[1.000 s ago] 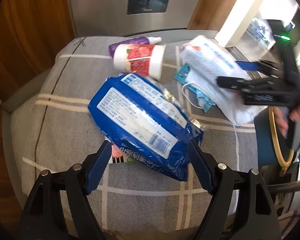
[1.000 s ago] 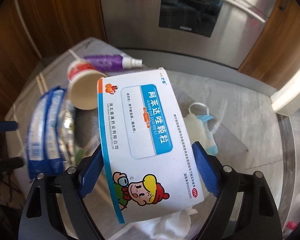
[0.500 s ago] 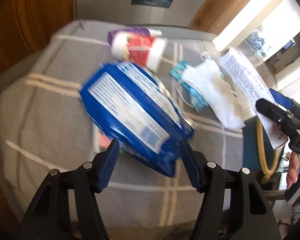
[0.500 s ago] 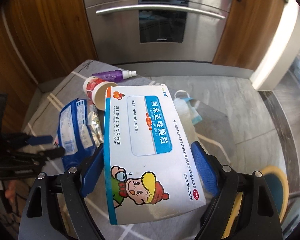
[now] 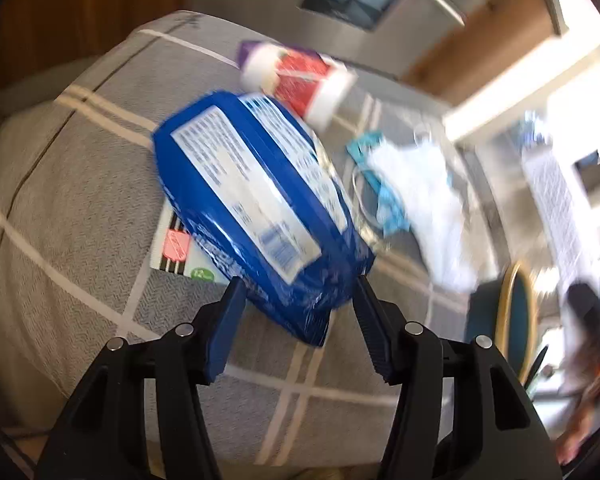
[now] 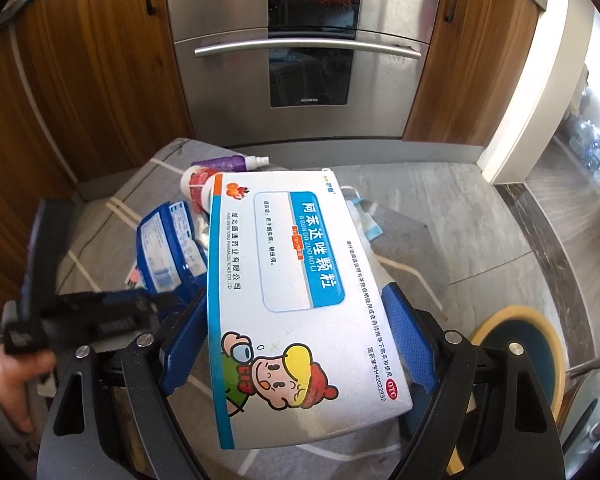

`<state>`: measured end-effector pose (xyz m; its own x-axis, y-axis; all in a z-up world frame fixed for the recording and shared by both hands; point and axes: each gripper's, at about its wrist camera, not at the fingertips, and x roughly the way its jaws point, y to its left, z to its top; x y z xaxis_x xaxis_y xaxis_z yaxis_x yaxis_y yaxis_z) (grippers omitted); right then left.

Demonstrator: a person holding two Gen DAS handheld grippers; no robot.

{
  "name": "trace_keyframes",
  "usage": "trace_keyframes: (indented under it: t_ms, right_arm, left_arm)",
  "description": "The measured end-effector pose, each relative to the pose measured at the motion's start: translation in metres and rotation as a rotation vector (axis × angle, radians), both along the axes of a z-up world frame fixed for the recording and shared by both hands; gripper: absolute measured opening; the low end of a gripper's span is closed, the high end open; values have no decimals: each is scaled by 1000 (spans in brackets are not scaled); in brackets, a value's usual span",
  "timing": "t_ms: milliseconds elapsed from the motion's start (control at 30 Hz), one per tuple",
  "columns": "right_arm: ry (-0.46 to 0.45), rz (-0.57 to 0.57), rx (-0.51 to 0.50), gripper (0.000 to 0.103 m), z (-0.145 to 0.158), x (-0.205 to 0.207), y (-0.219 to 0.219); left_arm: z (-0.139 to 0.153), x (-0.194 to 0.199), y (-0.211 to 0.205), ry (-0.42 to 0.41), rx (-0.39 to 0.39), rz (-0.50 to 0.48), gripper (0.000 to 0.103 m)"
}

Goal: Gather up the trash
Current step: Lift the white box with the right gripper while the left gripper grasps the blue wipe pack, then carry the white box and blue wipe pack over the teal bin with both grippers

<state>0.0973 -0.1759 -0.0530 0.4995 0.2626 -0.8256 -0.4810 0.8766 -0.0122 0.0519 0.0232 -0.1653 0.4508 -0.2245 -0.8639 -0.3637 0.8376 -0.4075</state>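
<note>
My left gripper (image 5: pixel 298 300) is shut on the near end of a blue snack bag (image 5: pixel 256 204), which lies across the grey checked cushion (image 5: pixel 80 216). The bag also shows in the right wrist view (image 6: pixel 168 248). My right gripper (image 6: pixel 296 340) is shut on a white medicine box with a cartoon child (image 6: pixel 296 280) and holds it in the air above the floor. The left gripper (image 6: pixel 140 304) shows at the left of the right wrist view.
On the cushion lie a red-and-white paper cup (image 5: pixel 300 80), a purple spray bottle (image 6: pixel 228 163), a blue face mask with white tissue (image 5: pixel 404 188) and a flat card under the bag (image 5: pixel 180 248). A teal bin with a yellow rim (image 6: pixel 520 356) stands at the right. An oven stands behind.
My right gripper has lifted the medicine box up and away to the right, toward the bin. My left gripper has closed in on the blue bag's end and gripped it.
</note>
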Motion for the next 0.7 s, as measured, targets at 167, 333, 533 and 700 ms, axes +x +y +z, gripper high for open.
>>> trace_keyframes:
  t_ms: [167, 333, 533, 700]
  right_arm:
    - [19, -15, 7, 84, -5, 6, -4]
    - [18, 16, -17, 84, -10, 5, 2]
    - [19, 30, -30, 84, -14, 4, 4]
    - [32, 32, -50, 84, -21, 6, 4]
  left_arm:
    - [-17, -3, 6, 69, -113, 58, 55]
    - [-24, 1, 5, 65, -130, 51, 52]
    - [-28, 8, 2, 59, -106, 54, 36]
    - [-21, 8, 8, 49, -114, 56, 24]
